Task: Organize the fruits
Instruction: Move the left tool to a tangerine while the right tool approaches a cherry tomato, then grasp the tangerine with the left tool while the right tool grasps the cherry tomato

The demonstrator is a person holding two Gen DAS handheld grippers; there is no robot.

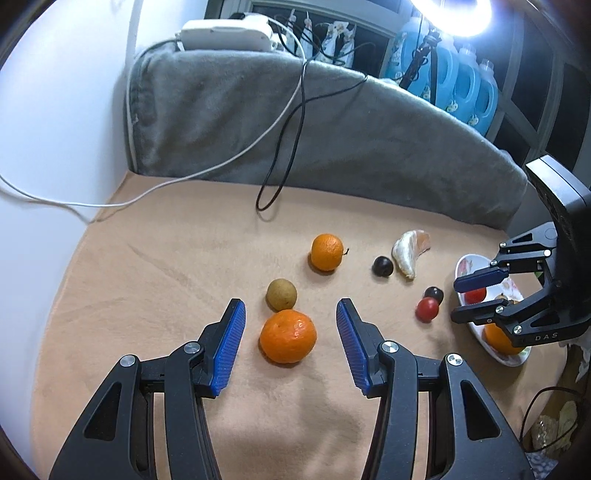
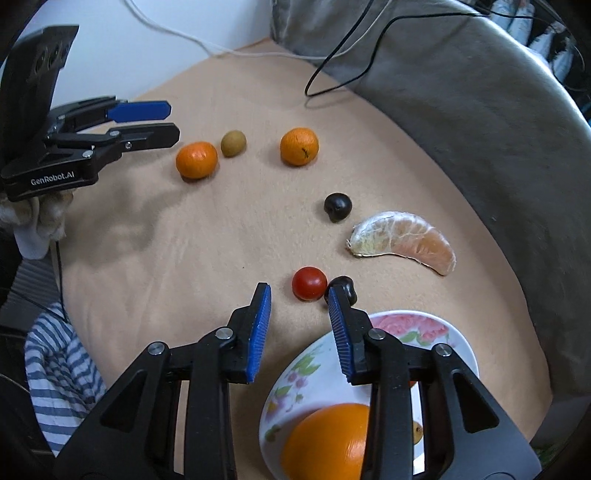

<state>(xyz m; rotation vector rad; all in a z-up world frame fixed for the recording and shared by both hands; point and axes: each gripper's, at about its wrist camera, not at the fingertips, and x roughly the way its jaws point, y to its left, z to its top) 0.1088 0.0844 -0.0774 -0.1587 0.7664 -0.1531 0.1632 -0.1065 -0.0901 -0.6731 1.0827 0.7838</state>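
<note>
With the left gripper (image 1: pixel 290 314) jaws open around the near tangerine (image 1: pixel 288 336) and the right gripper (image 2: pixel 299 299) jaws empty, partly closed above the bowl (image 2: pixel 461 354), an off-centre squeeze could roll it away.

White wall (image 1: pixel 55 110), grey blanket (image 1: pixel 332 129), ring light (image 1: pixel 454 14), blue bottles (image 1: pixel 461 74)

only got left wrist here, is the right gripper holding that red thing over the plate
Observer: No. The right gripper is open, with nothing between its pads.
Operator: how full is the plate
Observer: A big orange fills the near side of the plate; the far part is bare.
Operator: anything off the edge on my side
Observer: A blue-and-white striped cloth lies just off the surface, on the same side as the left gripper.
</note>
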